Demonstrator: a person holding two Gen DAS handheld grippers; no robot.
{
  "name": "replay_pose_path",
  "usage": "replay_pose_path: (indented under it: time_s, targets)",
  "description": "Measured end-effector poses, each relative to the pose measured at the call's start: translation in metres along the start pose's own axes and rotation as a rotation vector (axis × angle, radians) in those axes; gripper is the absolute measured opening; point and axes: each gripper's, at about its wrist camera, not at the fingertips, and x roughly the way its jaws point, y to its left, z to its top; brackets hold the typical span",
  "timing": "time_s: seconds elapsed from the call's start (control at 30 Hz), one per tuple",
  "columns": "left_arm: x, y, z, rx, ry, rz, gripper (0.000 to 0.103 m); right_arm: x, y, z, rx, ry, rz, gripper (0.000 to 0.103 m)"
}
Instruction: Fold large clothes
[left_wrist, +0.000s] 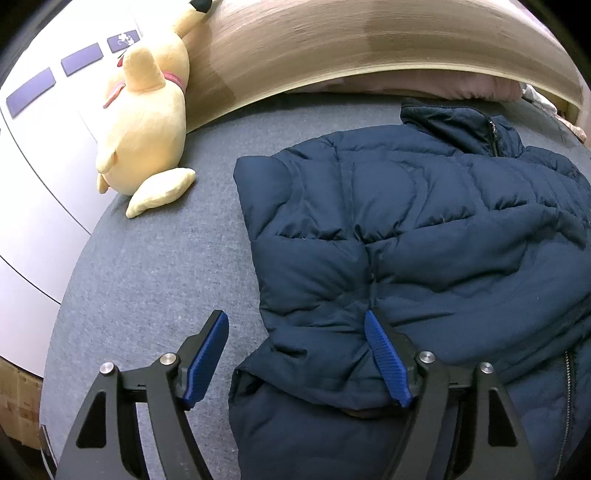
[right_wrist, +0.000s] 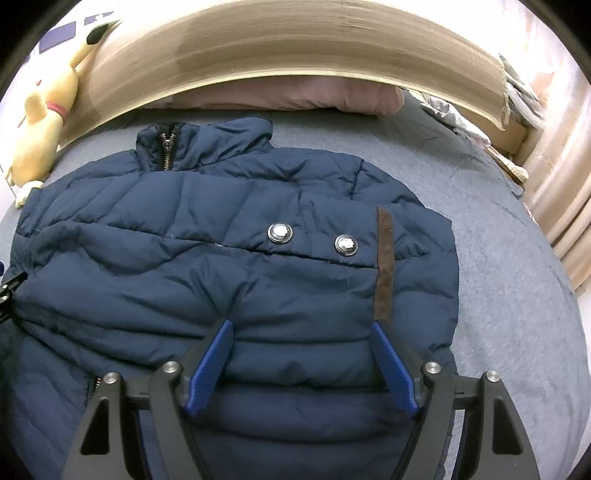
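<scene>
A navy jacket (right_wrist: 236, 266) is spread on the grey bed (left_wrist: 147, 266). The left claw (left_wrist: 295, 358) and right claw (right_wrist: 301, 363) are both held apart over its folded sleeves.

Two close wrist views along the fingers toward the headboard (left_wrist: 332, 48), sharing the jacket (right_wrist: 221, 266).

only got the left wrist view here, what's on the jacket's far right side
Observer: Two round metal snaps and a brown strip on the jacket.
Operator: is the right gripper holding it
Observer: No, the right gripper is open over the folded sleeve.
Operator: anything past the collar
Observer: A pink pillow against the wooden headboard.
</scene>
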Motion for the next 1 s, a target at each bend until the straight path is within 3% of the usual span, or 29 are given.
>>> replay_pose_path:
  time_s: [0.53,0.63,0.7,0.83,1.0]
  targets:
    - [0.002,0.0,-0.002,-0.006,-0.006,0.001,0.078,0.007,-0.001,0.001,0.013,0.022,0.01,0.081]
    - [-0.01,0.011,0.0,-0.034,-0.003,-0.046,0.078,0.002,-0.009,0.004,0.039,0.04,0.045,0.081]
    - [-0.031,0.027,-0.006,-0.072,-0.02,-0.128,0.078,-0.014,-0.024,0.003,0.101,0.014,0.105,0.081]
    - [-0.076,0.068,-0.053,-0.128,-0.057,-0.236,0.079,-0.055,-0.068,-0.025,0.231,0.008,0.251,0.081]
    - [-0.107,0.116,-0.158,-0.245,0.028,-0.296,0.079,-0.093,-0.124,-0.124,0.399,0.099,0.445,0.081]
